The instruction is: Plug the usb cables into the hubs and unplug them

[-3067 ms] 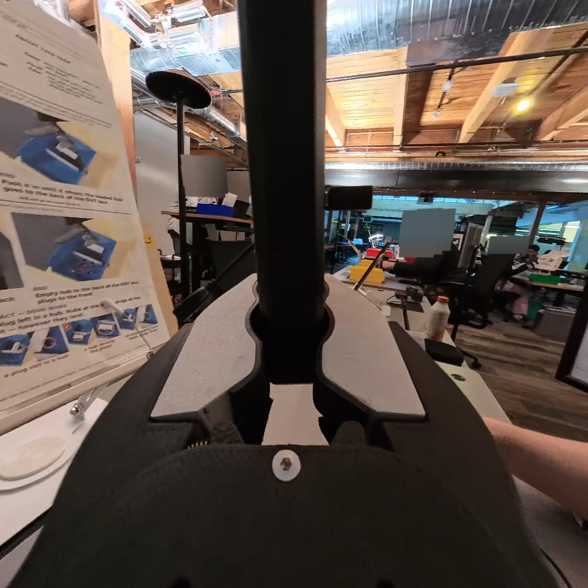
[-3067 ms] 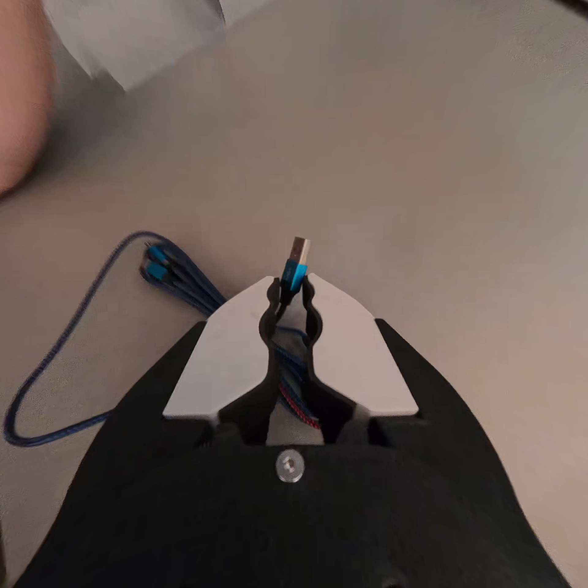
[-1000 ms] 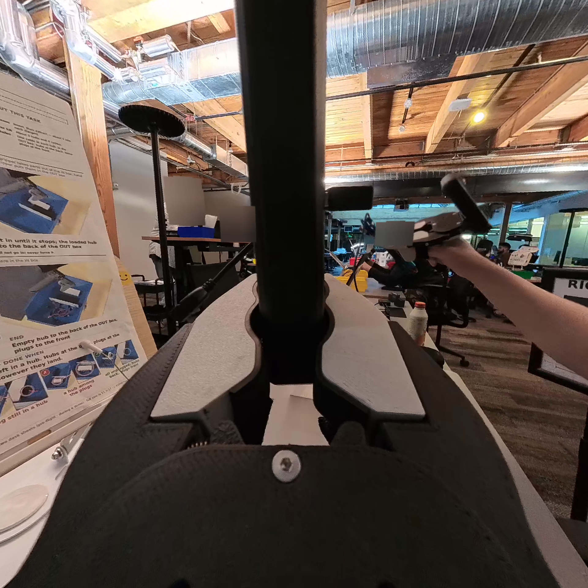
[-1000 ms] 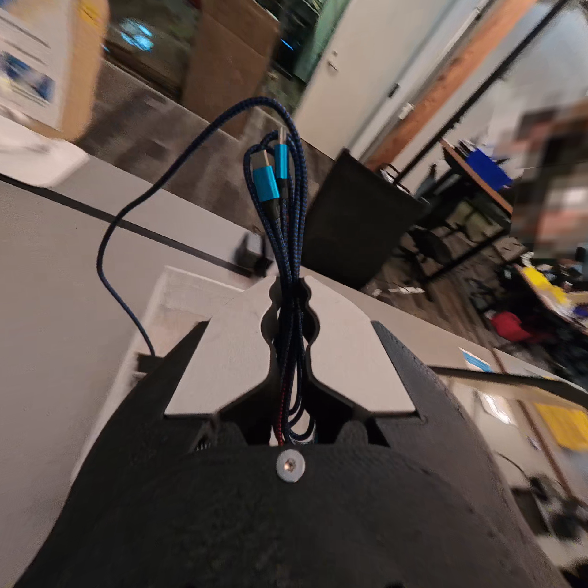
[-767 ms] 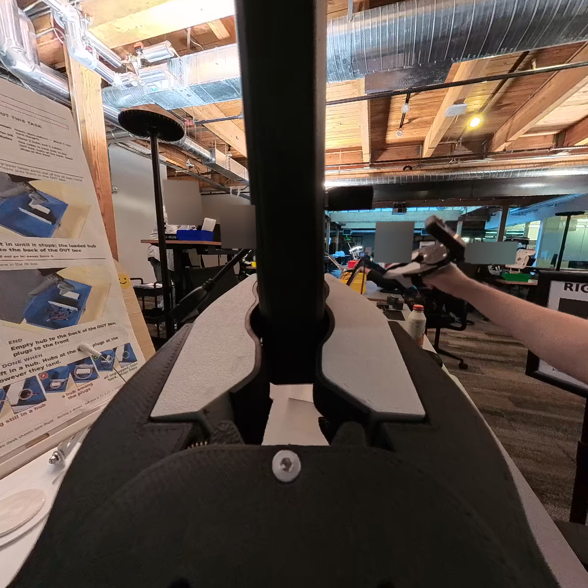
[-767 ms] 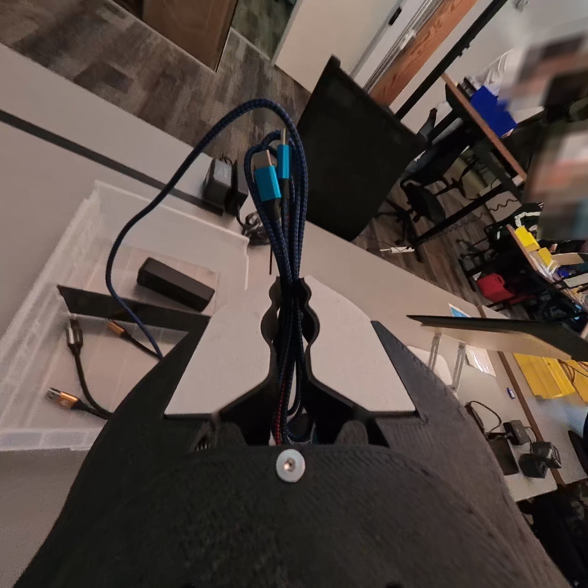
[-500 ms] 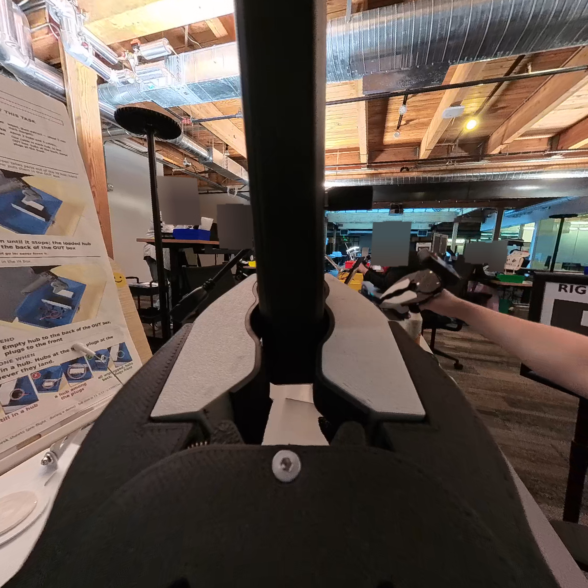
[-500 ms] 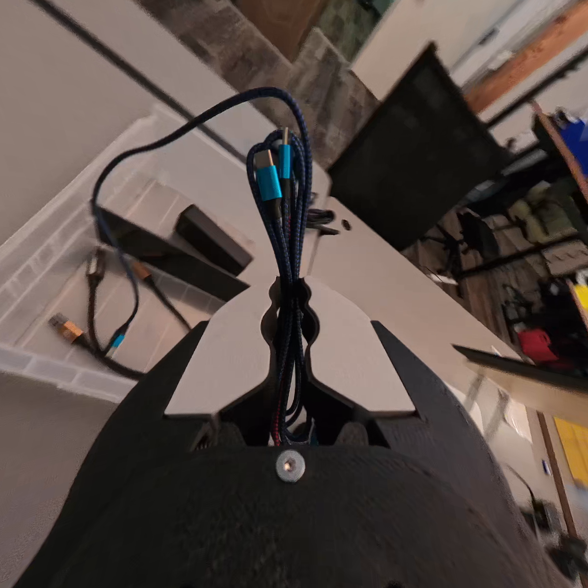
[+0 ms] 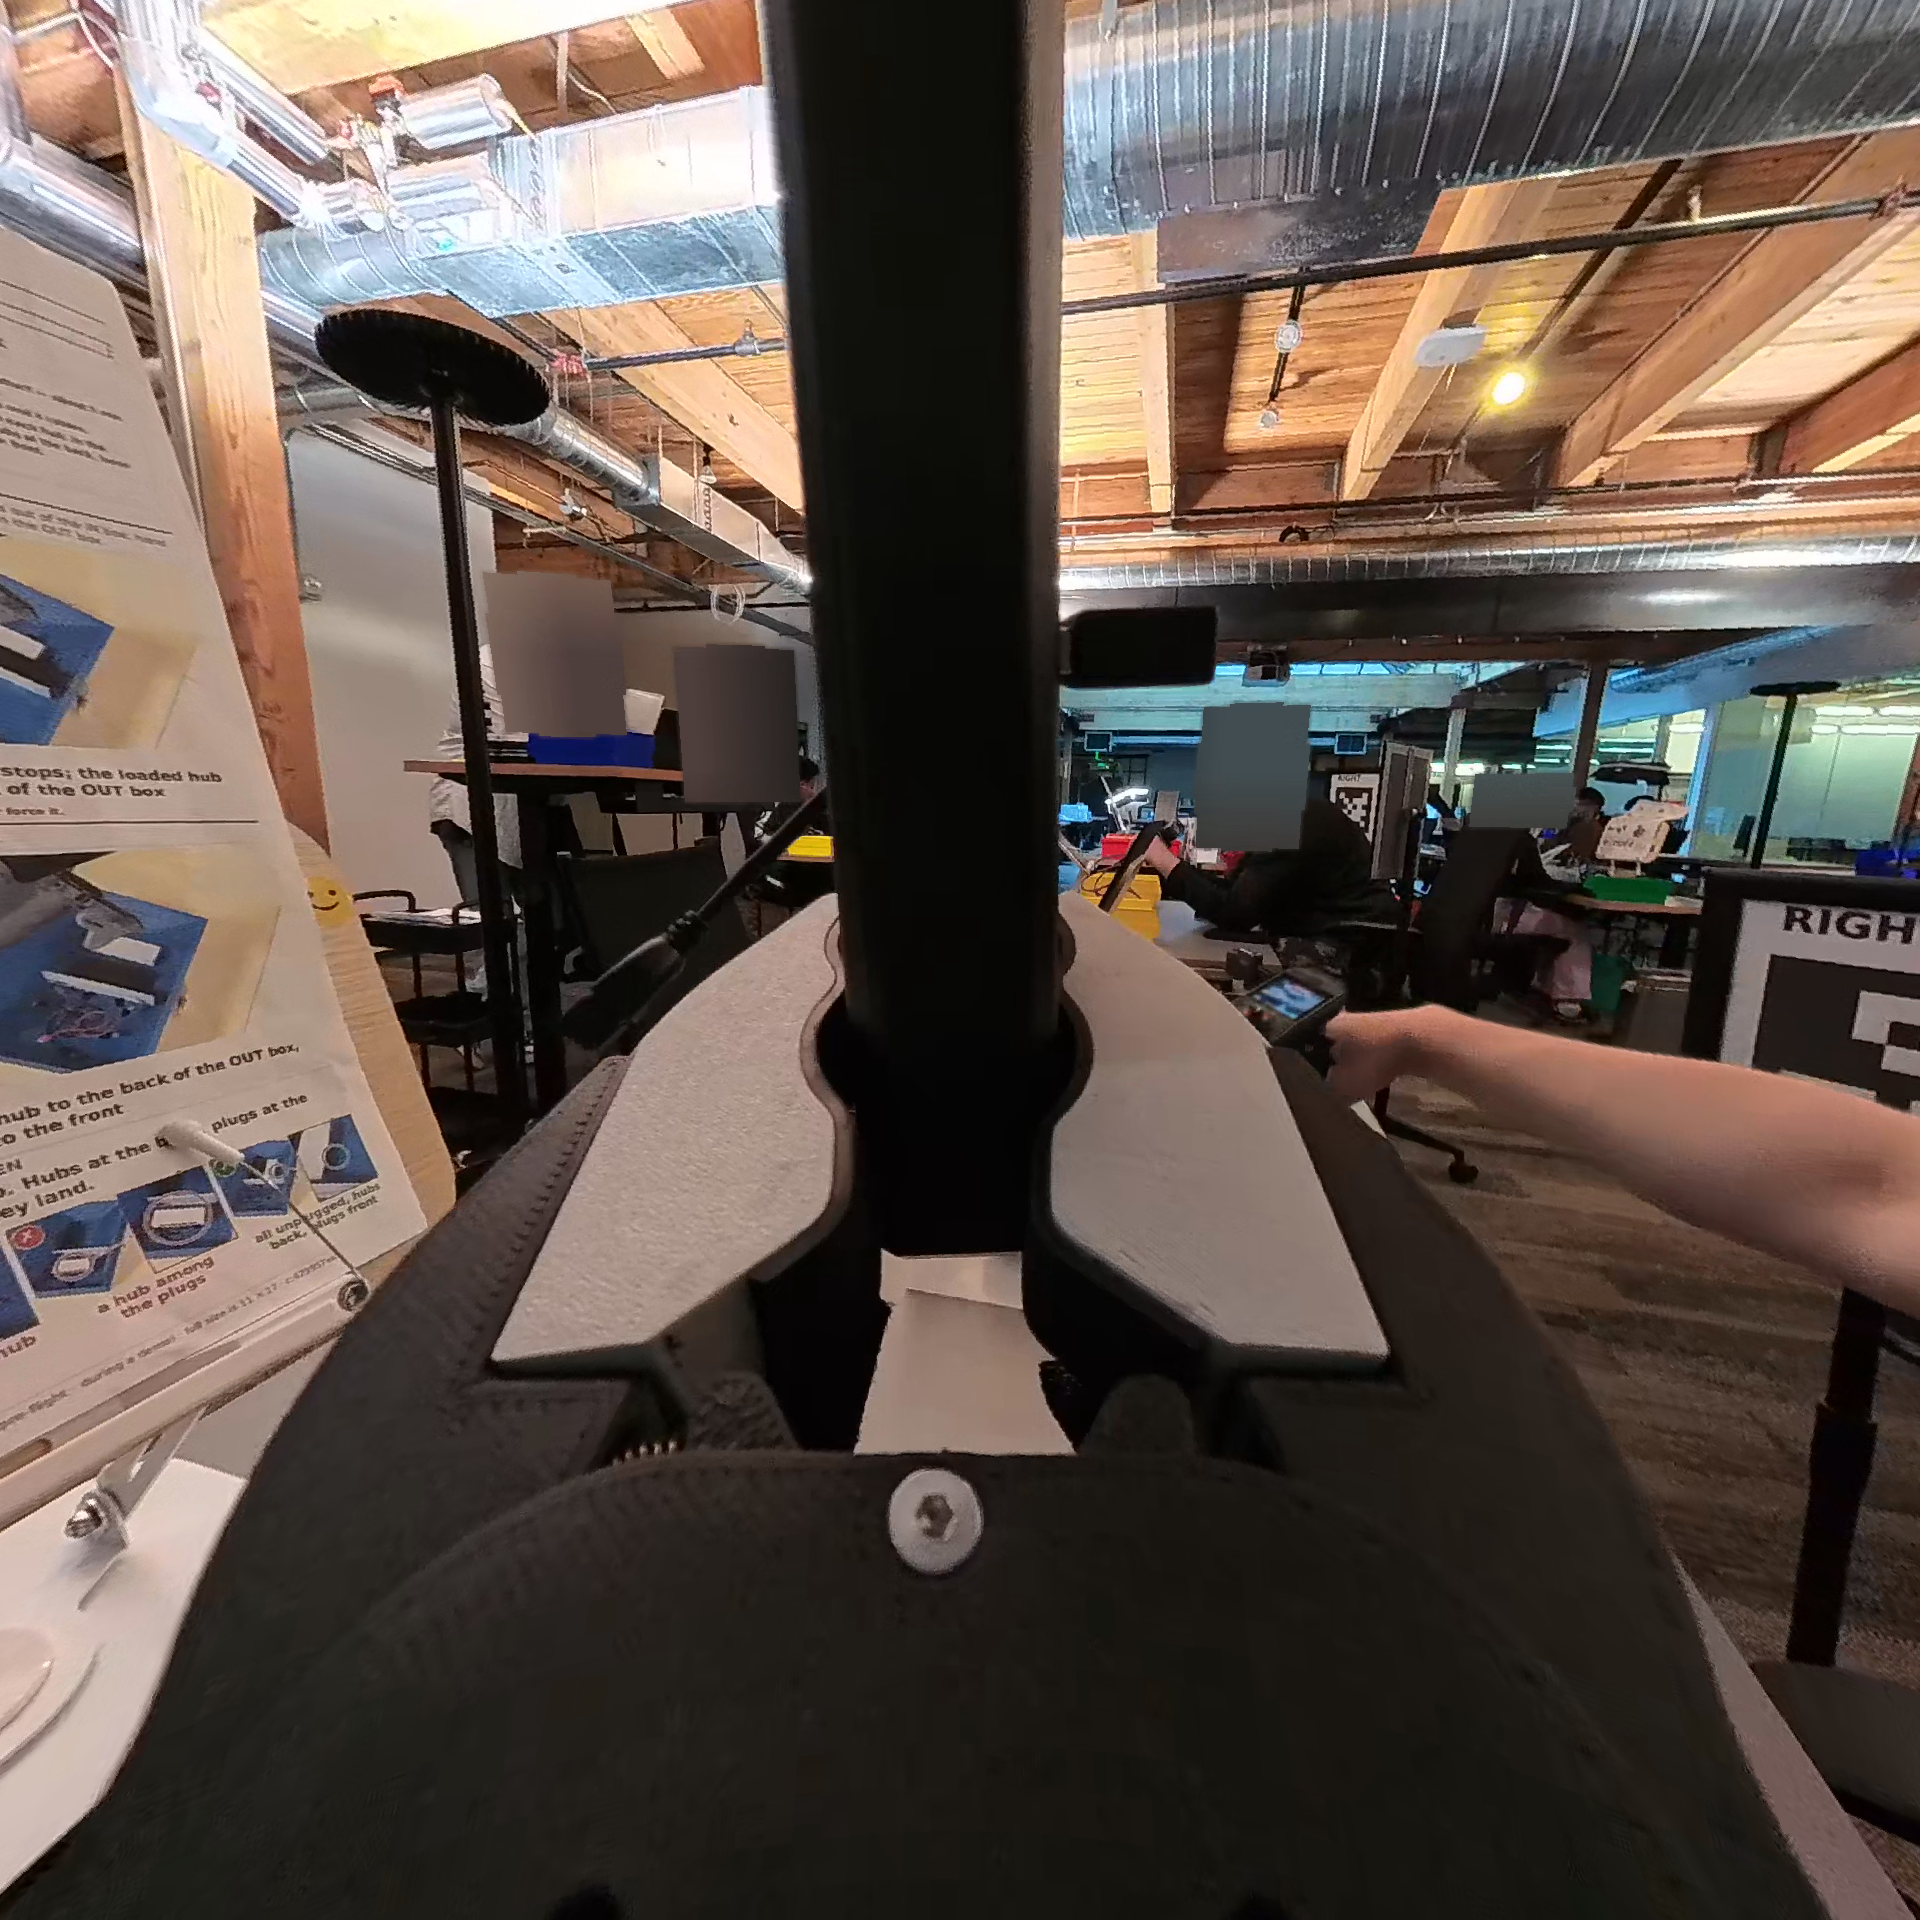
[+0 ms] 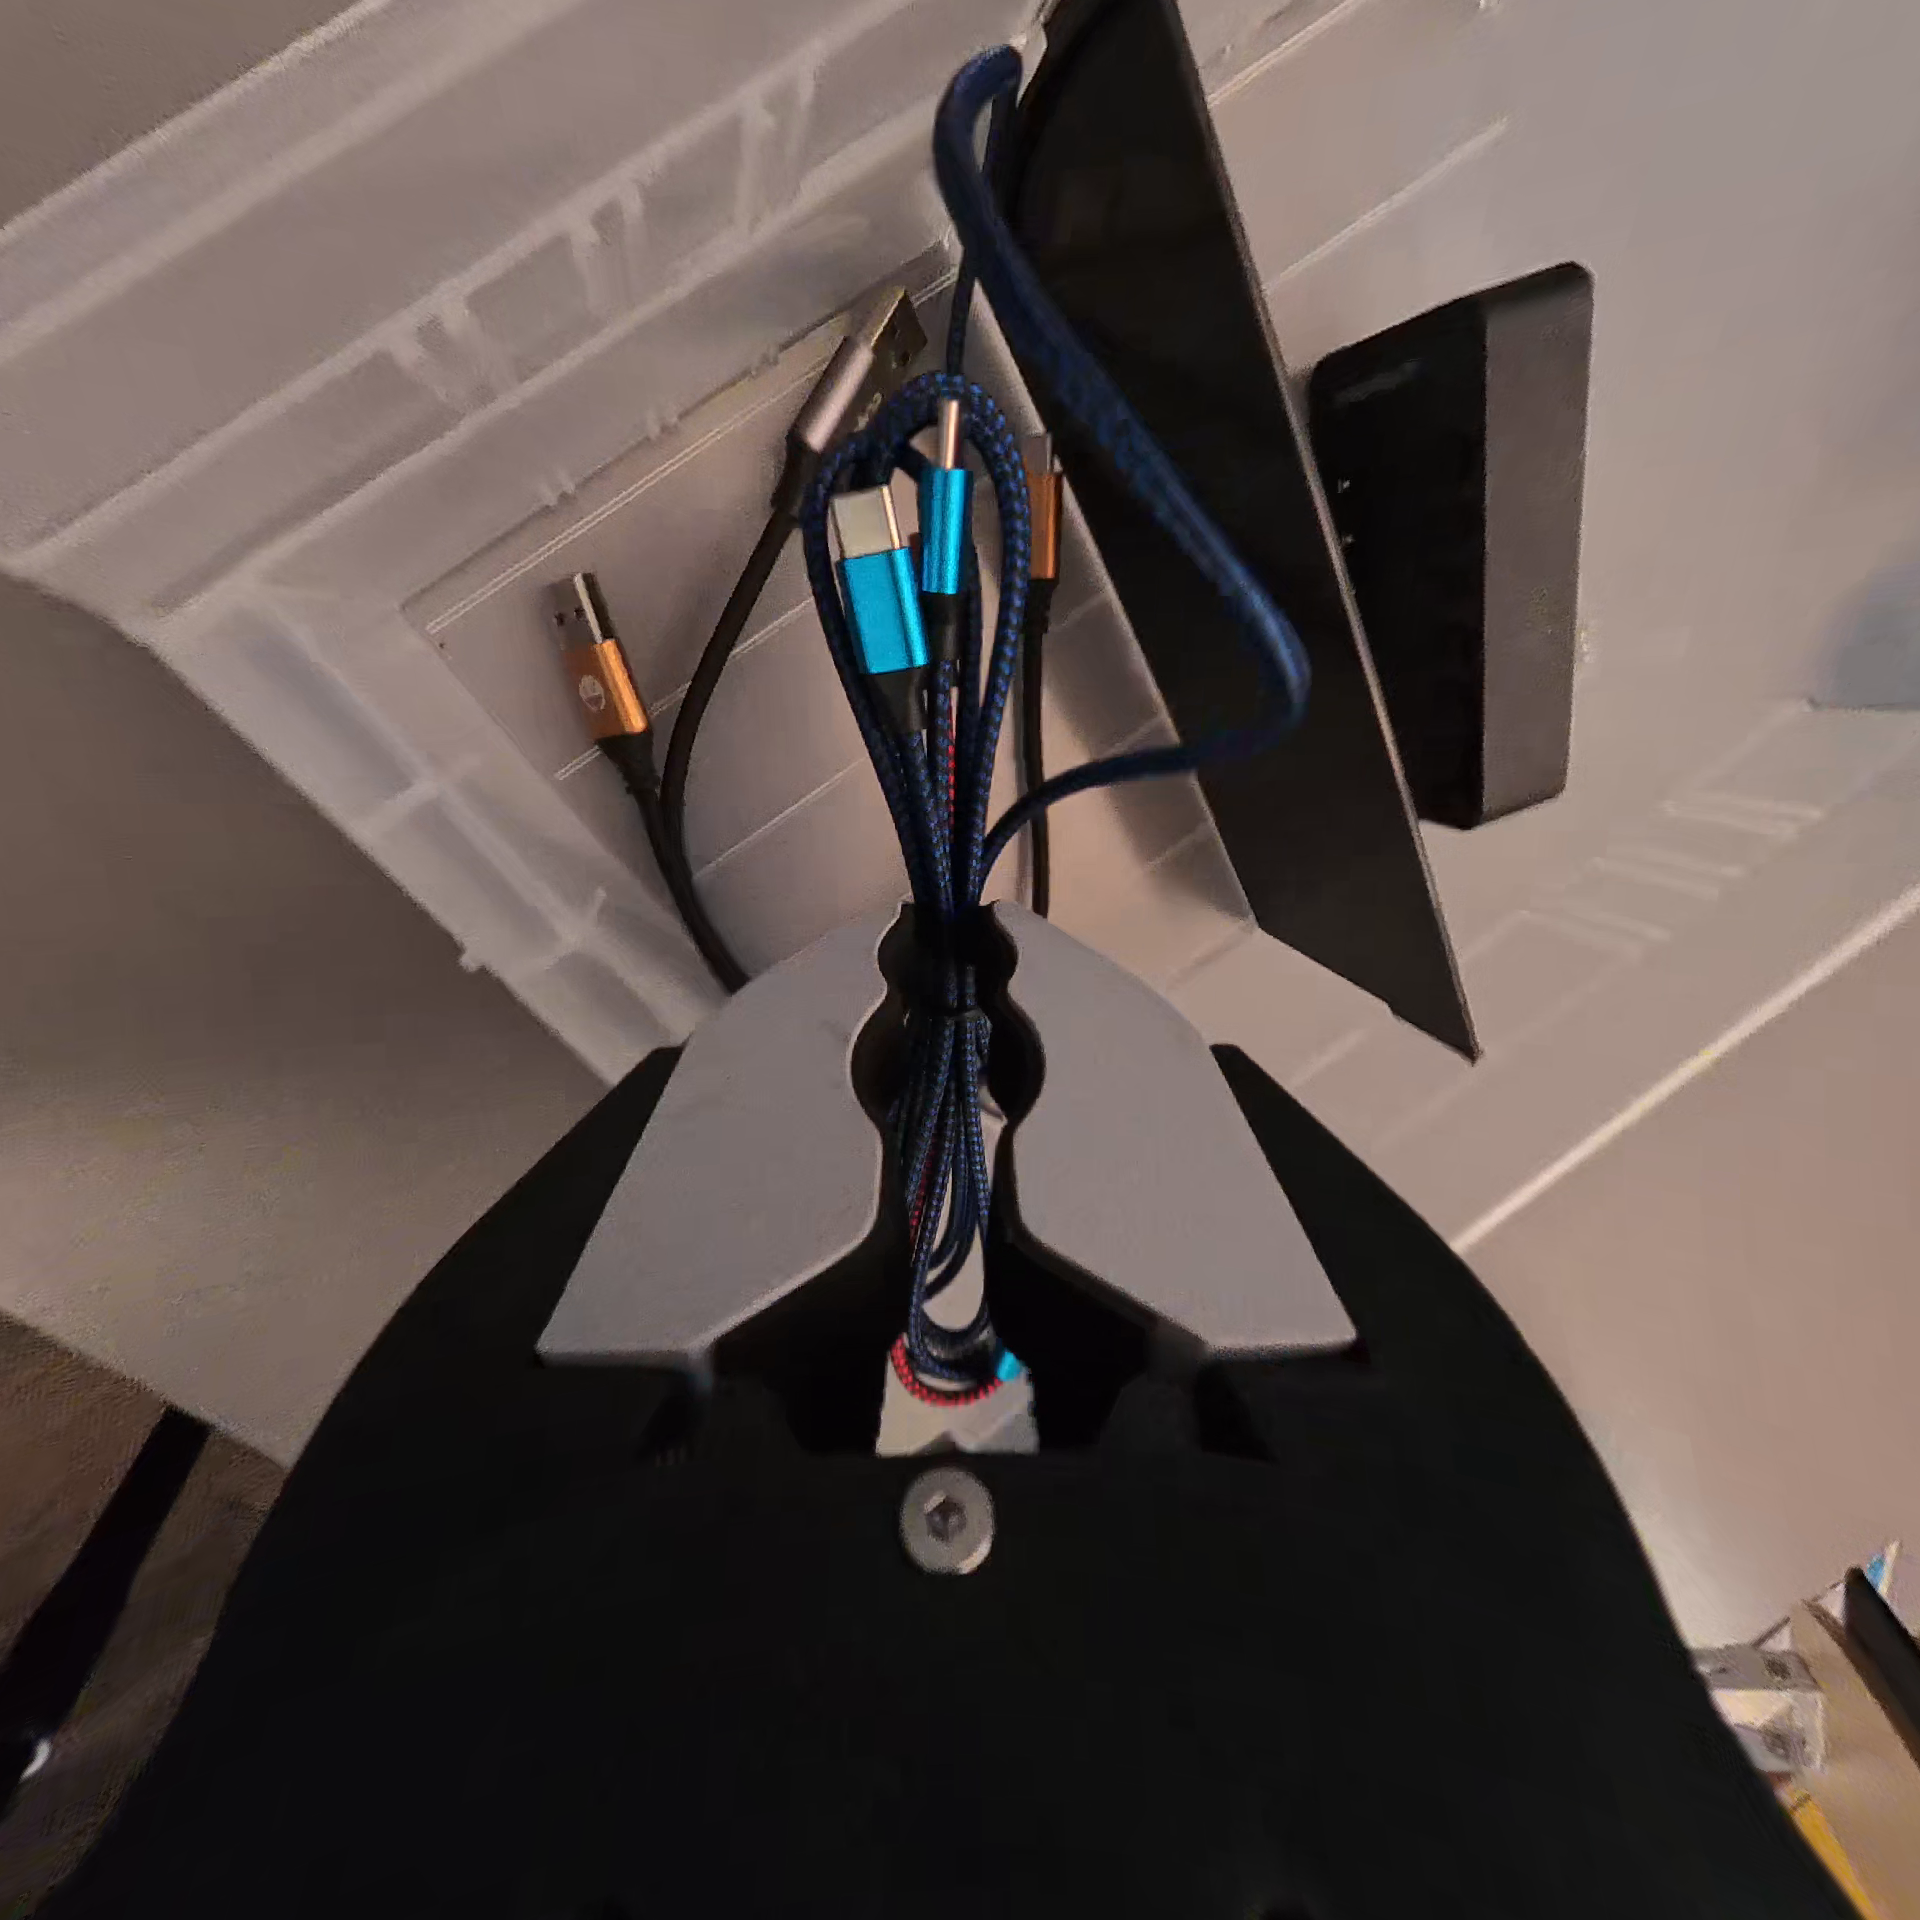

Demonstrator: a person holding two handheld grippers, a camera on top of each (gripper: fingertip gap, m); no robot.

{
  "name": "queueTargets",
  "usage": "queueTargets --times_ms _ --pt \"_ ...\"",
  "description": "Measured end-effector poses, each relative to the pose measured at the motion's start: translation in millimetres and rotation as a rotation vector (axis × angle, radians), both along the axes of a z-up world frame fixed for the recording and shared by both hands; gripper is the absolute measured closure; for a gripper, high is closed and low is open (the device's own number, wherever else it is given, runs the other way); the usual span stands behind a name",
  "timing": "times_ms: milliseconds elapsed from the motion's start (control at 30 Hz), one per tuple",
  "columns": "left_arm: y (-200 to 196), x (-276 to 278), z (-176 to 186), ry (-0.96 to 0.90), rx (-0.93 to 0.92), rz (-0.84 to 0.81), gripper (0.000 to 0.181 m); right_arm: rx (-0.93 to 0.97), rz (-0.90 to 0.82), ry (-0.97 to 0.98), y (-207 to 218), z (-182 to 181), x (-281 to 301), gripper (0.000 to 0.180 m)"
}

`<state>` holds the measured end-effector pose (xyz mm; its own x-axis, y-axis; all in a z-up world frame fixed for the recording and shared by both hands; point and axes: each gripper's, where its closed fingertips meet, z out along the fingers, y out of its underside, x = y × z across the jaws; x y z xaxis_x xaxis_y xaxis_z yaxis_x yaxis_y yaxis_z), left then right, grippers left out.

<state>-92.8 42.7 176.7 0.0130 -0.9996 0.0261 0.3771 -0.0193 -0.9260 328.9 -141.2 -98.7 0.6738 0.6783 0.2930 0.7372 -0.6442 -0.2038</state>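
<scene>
My left gripper (image 9: 940, 935) is shut on a long black hub (image 9: 925, 520) and holds it upright, up out of the frame. My right gripper (image 10: 945, 920) is shut on a bundle of blue braided USB cables (image 10: 935, 727), whose blue plugs (image 10: 878, 603) stick out past the fingertips. It hangs above a clear plastic bin (image 10: 416, 343). In the bin lie a black hub (image 10: 1455, 540), a black divider (image 10: 1195, 468), an orange USB plug (image 10: 603, 675) and a grey USB plug (image 10: 862, 364). The right gripper also shows far off in the left wrist view (image 9: 1288, 1003), at the end of a person's arm (image 9: 1662, 1143).
An instruction sheet on a stand (image 9: 125, 935) leans at the left of the white table (image 9: 62, 1662). A black sign on a post (image 9: 1829, 987) stands at the right. A floor lamp pole (image 9: 468, 727) and office desks with people are behind. Across from one pair of fingers to the other is roughly 55 cm.
My right gripper has lifted the blue cable bundle off the table, swung it across and tipped down over the clear bin. My left gripper keeps the hub upright, turning slightly.
</scene>
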Motion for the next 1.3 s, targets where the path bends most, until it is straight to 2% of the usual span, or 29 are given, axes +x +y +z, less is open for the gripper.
queueTargets --times_ms 133,267,500,600,700,867,933,1033,1133,1233,1300 --pt "0.4 3.3 -3.5 0.017 0.002 0.003 0.151 0.070 -0.021 0.040 22.6 -11.7 -2.0 0.167" --pt "1.2 4.3 -4.5 0.021 0.000 0.000 0.152 0.109 -0.095 0.072 26.4 -17.7 5.2 0.156" --pt "1.7 4.6 -4.6 0.019 -0.002 -0.003 0.152 0.159 -0.086 0.056 26.4 0.0 8.1 0.154" --pt "1.4 4.5 -4.9 0.021 0.001 -0.006 0.151 0.182 -0.062 0.022 25.3 20.8 4.7 0.153" --pt "3.0 6.7 -7.1 0.029 0.005 0.005 0.151 0.310 0.005 -0.025 37.3 79.2 -14.7 0.152" --pt "6.0 16.0 -14.7 0.050 -0.003 0.016 0.152 0.672 0.118 -0.151 80.0 223.9 -91.9 0.150" --pt "7.2 19.9 -18.7 0.062 -0.004 0.027 0.152 0.878 0.156 -0.049 98.7 273.4 -145.2 0.150" --pt "12.7 24.0 -25.6 0.087 0.007 0.082 0.152 1.093 0.297 0.188 107.1 315.3 -236.4 0.151" --pt "18.0 26.9 -31.5 0.106 0.010 0.127 0.152 1.233 0.442 0.246 106.1 323.2 -310.0 0.155" --pt "18.3 28.3 -32.3 0.086 -0.004 0.119 0.151 1.257 0.496 0.245 123.5 302.8 -357.6 0.150" --pt "18.0 29.7 -33.3 0.087 -0.007 0.112 0.152 1.176 0.457 0.453 138.2 291.0 -378.0 0.141"
